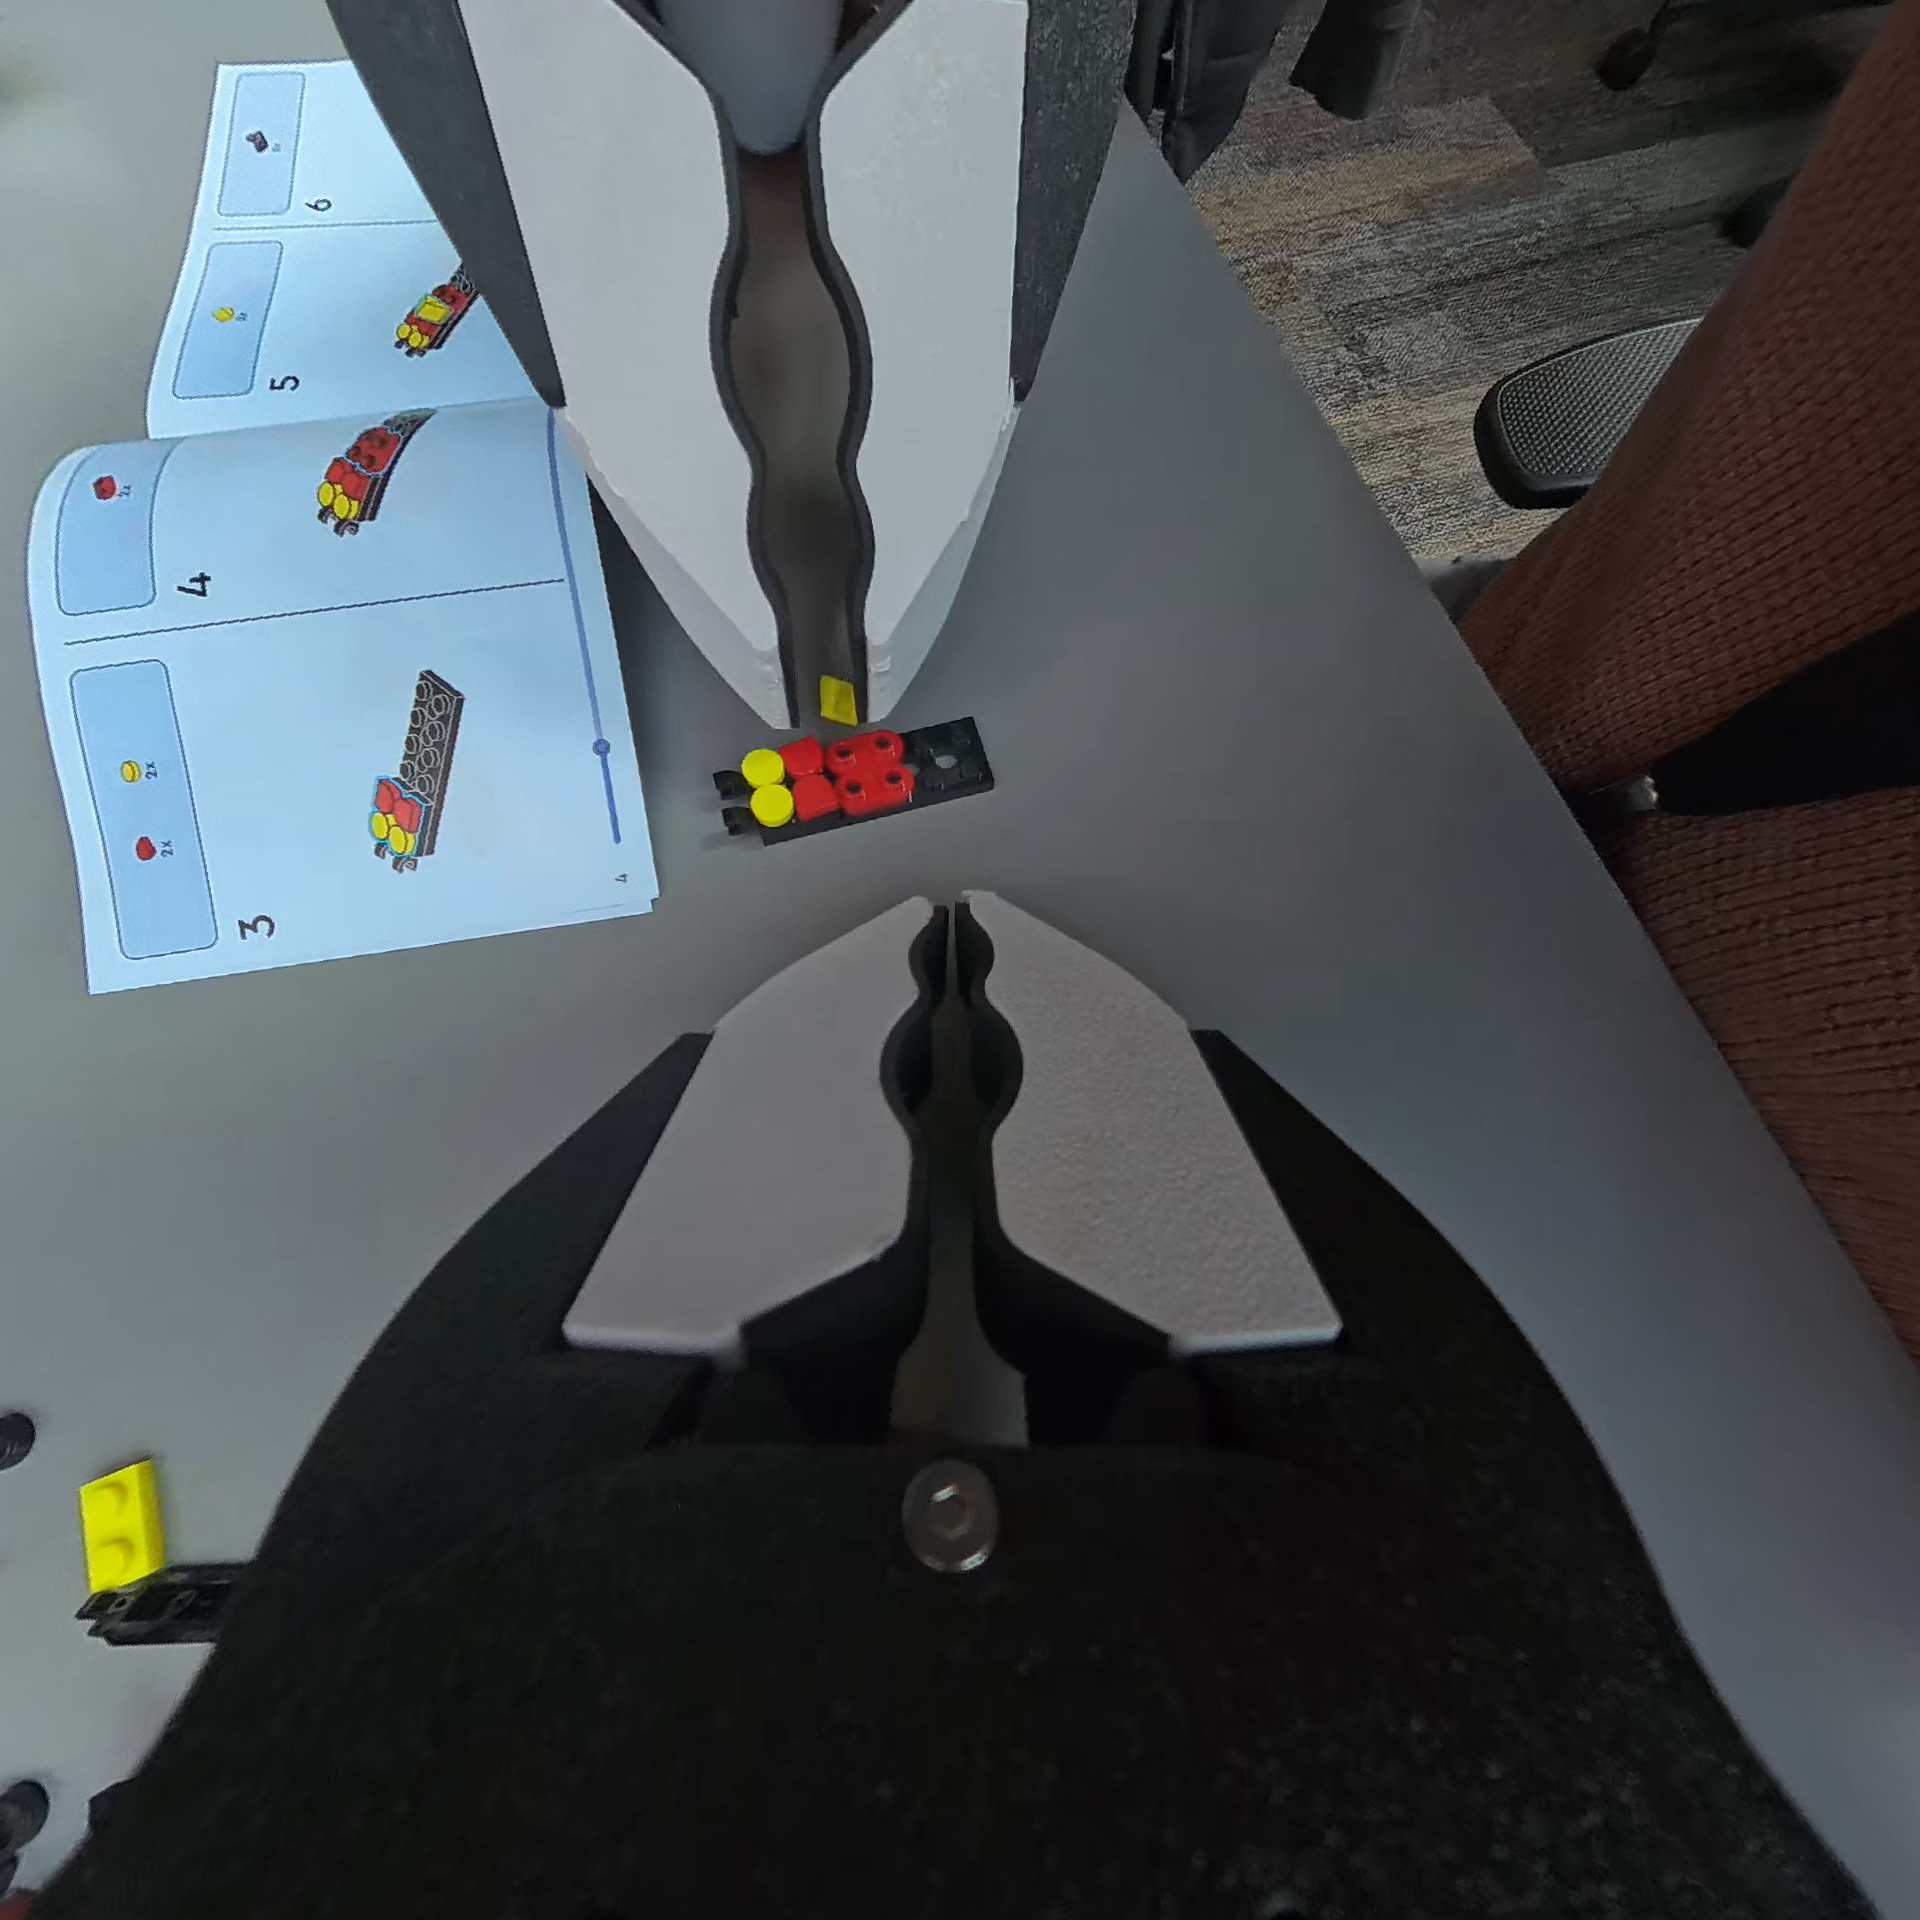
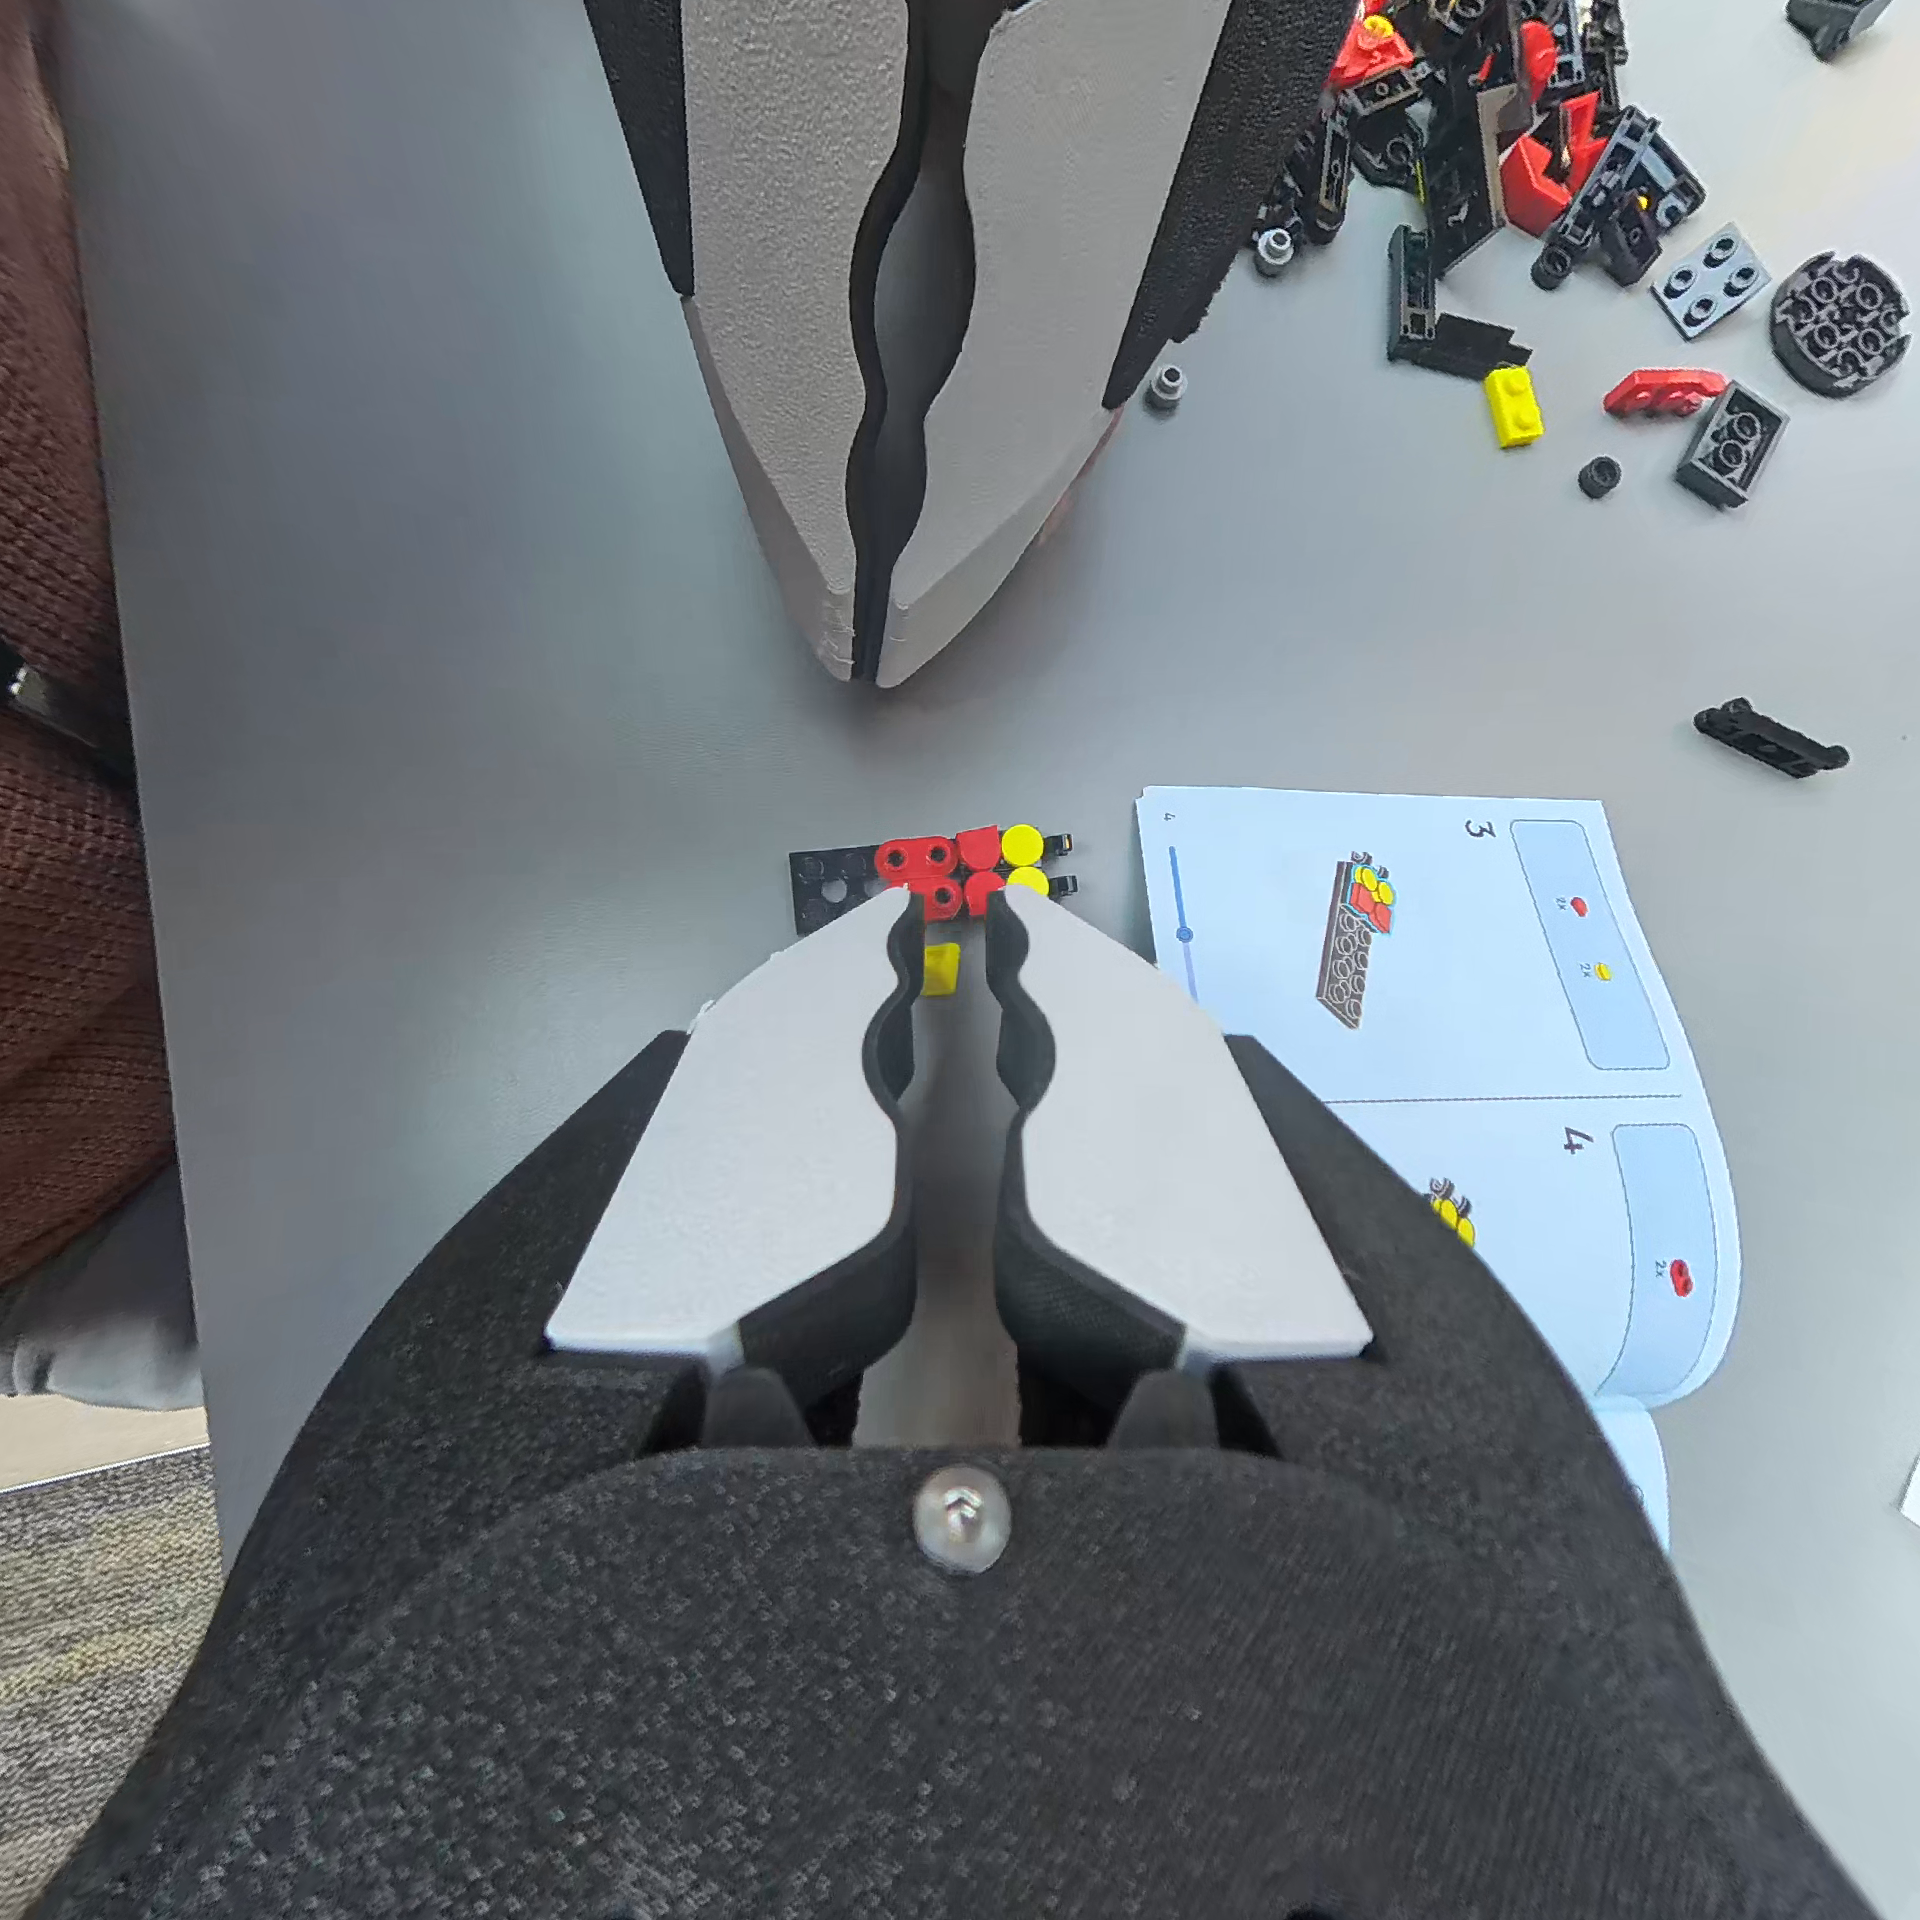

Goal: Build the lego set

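Left wrist view: the left gripper (image 1: 951,902), its grey fingers edged with black rubber, points across the grey worktop (image 1: 1195,644) with its tips pressed together on nothing, hovering just short of the small build. That build, a black studded base plate (image 1: 951,771) carrying two round yellow tiles (image 1: 767,787), smooth red pieces and red studded plates (image 1: 871,771), lies flat near the worktop's edge, beyond which a rust-brown woven chair (image 1: 1766,665) stands. Facing it from the far side, the right gripper (image 1: 831,717) reaches in with a small yellow sloped piece (image 1: 840,699) between its tips, right at the base plate's far edge. An open pale-blue instruction booklet (image 1: 343,675) lies beside the build. A yellow two-stud plate (image 1: 120,1522) touches a black part by the view's lower left corner.

Right wrist view: the right gripper (image 2: 948,909) slants down toward the worktop (image 2: 416,623), fingers narrowly parted. The yellow sloped piece (image 2: 940,968) sits in the gap against one finger's black pad; whether both fingers press it cannot be told. The fingertips overlap the near edge of the base plate (image 2: 831,878), just over its red studded plates (image 2: 920,873). Opposite, the left gripper (image 2: 868,675) comes down steeply, tips shut and empty, apart from the build. The booklet (image 2: 1403,987) lies just beside the build, and a heap of loose black, red and grey bricks (image 2: 1538,177) fills the worktop's far corner, with a lone black bar (image 2: 1771,738) nearer the booklet.
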A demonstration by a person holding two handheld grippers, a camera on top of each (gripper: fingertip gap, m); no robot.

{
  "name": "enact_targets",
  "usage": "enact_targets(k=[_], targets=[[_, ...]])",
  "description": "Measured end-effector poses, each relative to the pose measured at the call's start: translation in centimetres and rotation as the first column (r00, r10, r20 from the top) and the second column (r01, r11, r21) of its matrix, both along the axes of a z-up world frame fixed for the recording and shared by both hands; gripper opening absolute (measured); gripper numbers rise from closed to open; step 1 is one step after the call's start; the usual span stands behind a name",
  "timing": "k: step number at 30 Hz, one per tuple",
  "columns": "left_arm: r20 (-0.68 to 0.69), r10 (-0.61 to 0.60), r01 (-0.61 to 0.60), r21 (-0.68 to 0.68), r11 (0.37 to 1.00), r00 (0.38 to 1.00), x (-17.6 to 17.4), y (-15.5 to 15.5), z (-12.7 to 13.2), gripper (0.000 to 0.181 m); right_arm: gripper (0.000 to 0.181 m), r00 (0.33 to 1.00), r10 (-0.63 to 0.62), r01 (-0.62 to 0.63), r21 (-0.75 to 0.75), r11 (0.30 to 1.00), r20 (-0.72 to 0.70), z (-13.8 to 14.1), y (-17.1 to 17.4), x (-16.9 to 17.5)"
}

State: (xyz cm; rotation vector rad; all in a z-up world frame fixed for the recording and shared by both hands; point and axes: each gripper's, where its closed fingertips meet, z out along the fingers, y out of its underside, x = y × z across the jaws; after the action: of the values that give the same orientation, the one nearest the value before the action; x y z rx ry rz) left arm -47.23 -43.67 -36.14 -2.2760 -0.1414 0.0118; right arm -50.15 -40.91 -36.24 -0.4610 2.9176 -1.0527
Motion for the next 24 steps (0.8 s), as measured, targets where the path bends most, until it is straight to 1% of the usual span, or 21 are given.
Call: enact_targets(k=[1,4,7,8,11,14,19,24], targets=[[0.0,0.002,-0.002,-0.003,1.0,1.0,0.0,0.0,-0.1,0.002,0.01,1.0,-0.004,0.004,0.0,1.0,-0.006,0.0,0.1,0.0],[-0.017,0.015,-0.015,-0.007,1.0,1.0,-0.1,0.0,-0.1,0.002,0.008,0.999,-0.045,0.045,0.012,0.999,0.003,0.2,1.2,-0.3],[-0.027,0.052,-0.052,0.009,0.999,0.998,-0.6,0.5,0.2,0.001,0.009,0.987,-0.153,0.152,0.025,0.988,0.057,-0.4,2.3,-0.8],[-0.016,0.048,-0.047,0.015,0.999,0.999,-0.5,0.7,0.2,0.002,0.01,0.983,-0.167,0.166,0.023,0.986,0.077,-0.6,2.4,-0.7],[-0.027,0.034,-0.034,0.0,0.999,0.999,-0.4,0.9,0.0,0.002,0.013,0.99,-0.139,0.14,-0.022,0.99,0.019,-1.2,2.4,-0.8],[-0.032,0.027,-0.027,0.001,1.0,0.999,-0.3,1.1,0.4,0.001,0.013,0.991,-0.131,0.132,-0.04,0.99,0.037,-1.1,2.0,-0.8],[-0.036,0.025,-0.026,-0.009,1.0,0.999,-0.3,1.2,0.4,0.002,0.01,0.997,-0.077,0.077,-0.003,0.997,0.028,-1.2,1.6,-0.5],[-0.015,0.073,-0.073,-0.004,0.997,0.997,-0.8,1.5,0.2,0.002,0.007,0.998,-0.055,0.056,0.071,0.996,-0.016,-0.6,1.1,-0.4]])
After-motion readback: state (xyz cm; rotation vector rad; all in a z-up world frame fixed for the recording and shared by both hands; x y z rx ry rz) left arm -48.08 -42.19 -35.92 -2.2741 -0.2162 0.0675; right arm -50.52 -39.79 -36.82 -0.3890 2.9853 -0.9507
